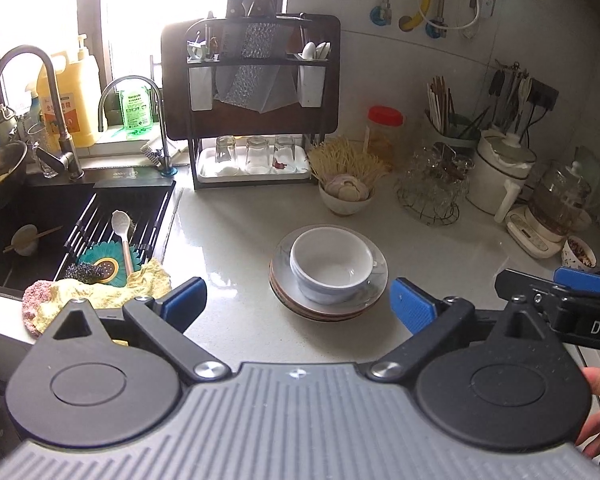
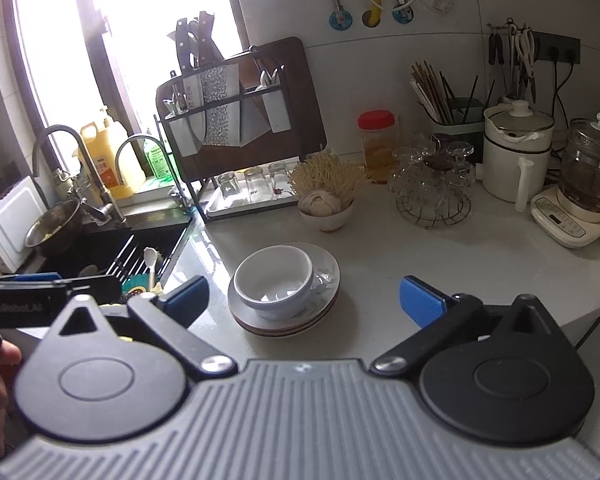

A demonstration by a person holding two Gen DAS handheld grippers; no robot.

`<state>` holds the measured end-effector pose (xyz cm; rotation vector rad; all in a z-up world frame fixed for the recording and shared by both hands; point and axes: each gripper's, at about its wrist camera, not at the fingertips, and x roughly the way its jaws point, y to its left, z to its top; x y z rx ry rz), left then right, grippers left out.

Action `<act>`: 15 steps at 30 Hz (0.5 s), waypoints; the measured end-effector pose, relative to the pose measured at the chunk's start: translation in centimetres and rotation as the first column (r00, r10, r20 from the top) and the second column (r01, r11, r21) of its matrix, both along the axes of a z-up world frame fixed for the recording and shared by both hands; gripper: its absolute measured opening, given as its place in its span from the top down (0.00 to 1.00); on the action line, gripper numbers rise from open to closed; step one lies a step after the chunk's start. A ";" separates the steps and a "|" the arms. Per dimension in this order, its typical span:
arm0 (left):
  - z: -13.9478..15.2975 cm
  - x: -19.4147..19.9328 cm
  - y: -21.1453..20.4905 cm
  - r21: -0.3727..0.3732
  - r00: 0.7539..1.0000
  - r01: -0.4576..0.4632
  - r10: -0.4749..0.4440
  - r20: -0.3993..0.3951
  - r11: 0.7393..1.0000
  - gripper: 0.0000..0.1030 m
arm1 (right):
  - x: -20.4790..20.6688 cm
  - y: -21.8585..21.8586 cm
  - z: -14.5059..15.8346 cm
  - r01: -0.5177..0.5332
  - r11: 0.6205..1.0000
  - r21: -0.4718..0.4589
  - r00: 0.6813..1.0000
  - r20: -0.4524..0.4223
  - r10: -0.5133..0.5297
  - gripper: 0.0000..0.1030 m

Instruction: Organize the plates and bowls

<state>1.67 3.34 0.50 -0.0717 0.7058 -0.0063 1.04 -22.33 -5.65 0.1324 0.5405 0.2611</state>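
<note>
A white bowl (image 1: 332,265) sits nested on another bowl, on top of a small stack of plates (image 1: 328,307) on the pale counter. In the right wrist view the same bowl (image 2: 274,280) rests on the plates (image 2: 288,320). My left gripper (image 1: 298,300) hovers just in front of the stack, its blue pads wide apart and nothing between them. My right gripper (image 2: 304,300) also stands open, with the stack just ahead of it and toward its left pad. From the left wrist view the right gripper (image 1: 560,288) shows at the right edge.
A black sink (image 1: 40,216) with a drain rack, a white spoon (image 1: 122,236) and cloths lies to the left. A dish rack (image 1: 256,120) holds glasses at the back. Behind the stack stands a small bowl of food (image 1: 346,196). A glass holder (image 1: 432,184), pot and kettle stand at right.
</note>
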 end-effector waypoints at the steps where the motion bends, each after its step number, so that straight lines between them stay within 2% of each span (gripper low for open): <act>1: -0.1 0.0 0.0 0.001 1.000 0.001 -0.001 -0.001 1.000 0.03 | 0.0 0.0 0.0 -0.002 1.000 -0.001 1.000 0.000 0.002 0.00; 15: -0.4 0.2 0.5 0.000 1.000 -0.012 0.012 -0.008 1.000 0.03 | 0.0 0.2 0.3 -0.016 1.000 -0.017 1.000 0.010 0.016 0.00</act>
